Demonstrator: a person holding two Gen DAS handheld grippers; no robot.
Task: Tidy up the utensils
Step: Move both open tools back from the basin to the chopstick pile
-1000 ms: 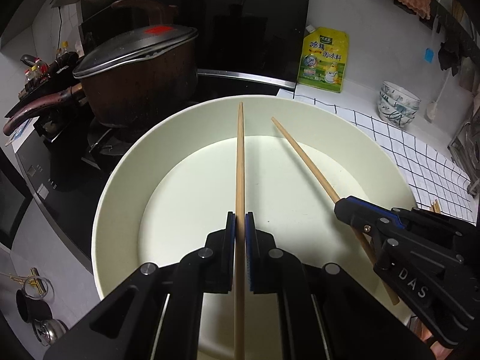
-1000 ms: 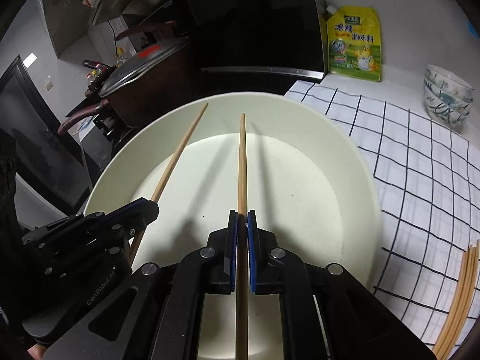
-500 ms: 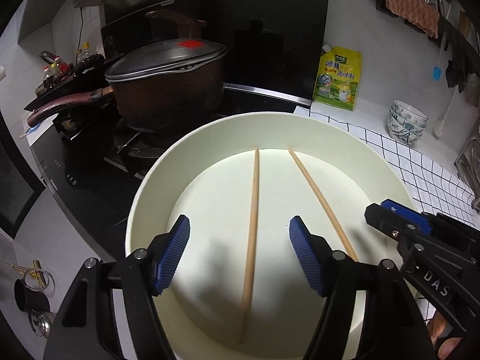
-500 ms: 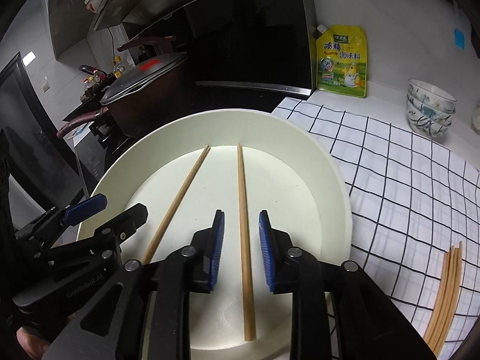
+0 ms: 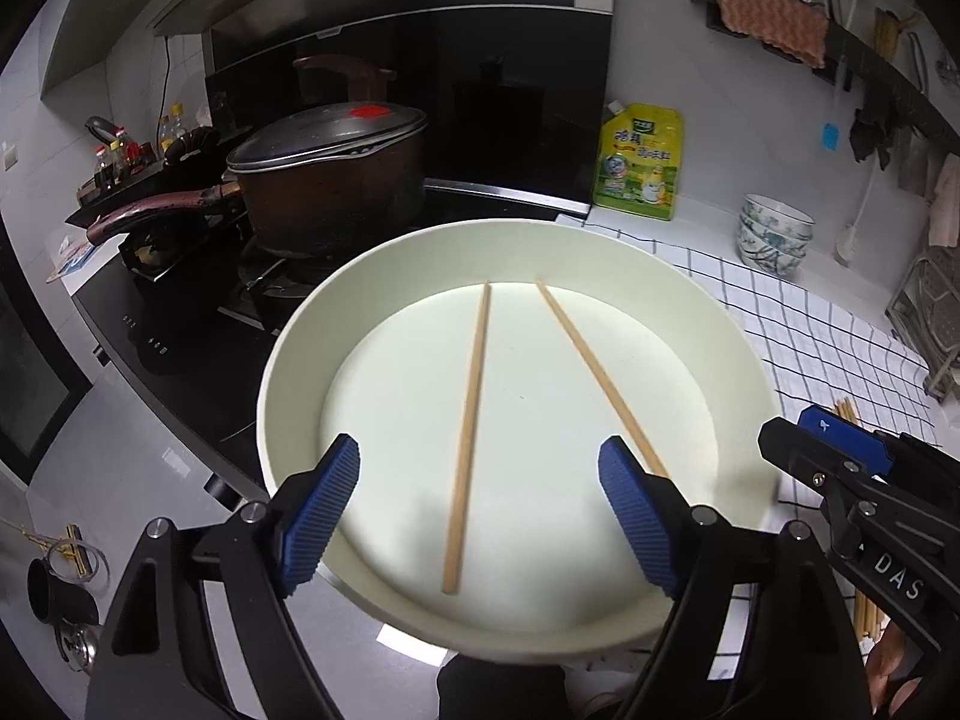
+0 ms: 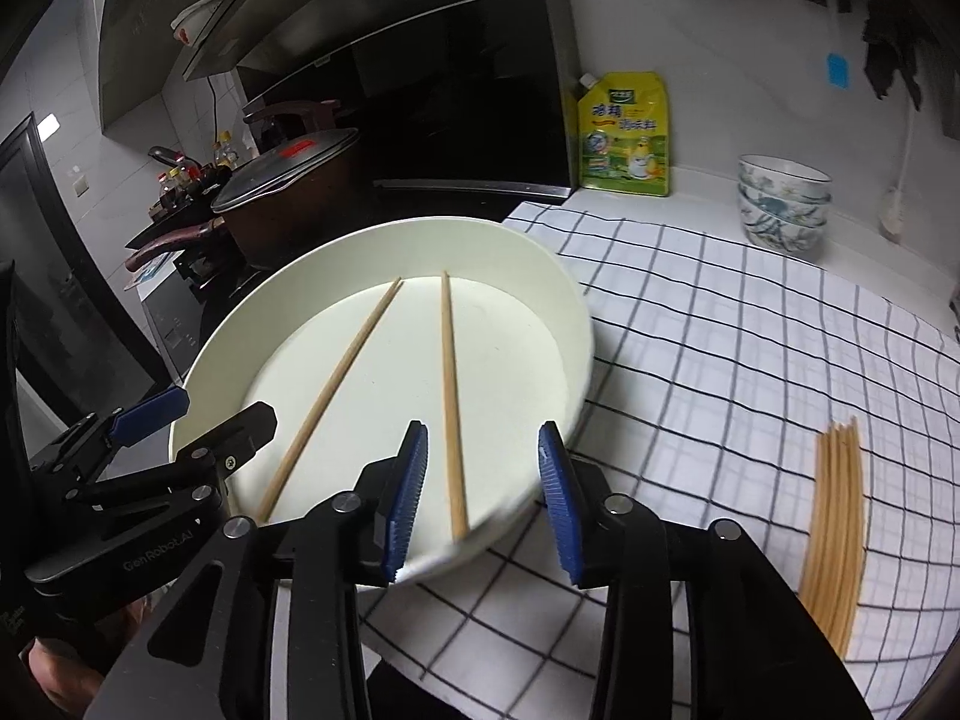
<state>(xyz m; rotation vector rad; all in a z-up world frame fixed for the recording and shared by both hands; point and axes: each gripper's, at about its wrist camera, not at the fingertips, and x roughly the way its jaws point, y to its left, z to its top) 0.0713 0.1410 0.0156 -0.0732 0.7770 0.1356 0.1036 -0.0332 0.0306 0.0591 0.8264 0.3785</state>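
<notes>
Two wooden chopsticks lie loose in a wide white bowl (image 5: 282, 384): one (image 5: 468, 420) ahead of my left gripper (image 5: 480, 510), the other (image 5: 594, 366) toward the right. In the right wrist view the bowl (image 6: 576, 348) holds the same pair, one (image 6: 453, 396) ahead of my right gripper (image 6: 483, 492) and one (image 6: 336, 384) to the left. Both grippers are open and empty, held above the bowl's near rim. A bundle of several more chopsticks (image 6: 837, 534) lies on the checked cloth (image 6: 720, 360) to the right.
A lidded brown pot (image 5: 324, 180) stands on the black stove (image 5: 180, 324) at the left. A yellow seasoning pouch (image 5: 639, 162) leans on the back wall. Stacked patterned bowls (image 5: 774, 234) stand at the back right. A drying rack (image 5: 930, 324) is at the far right.
Both grippers opened and let go of their chopsticks, which now lie in the bowl. Both grippers drew back and up from the bowl.
</notes>
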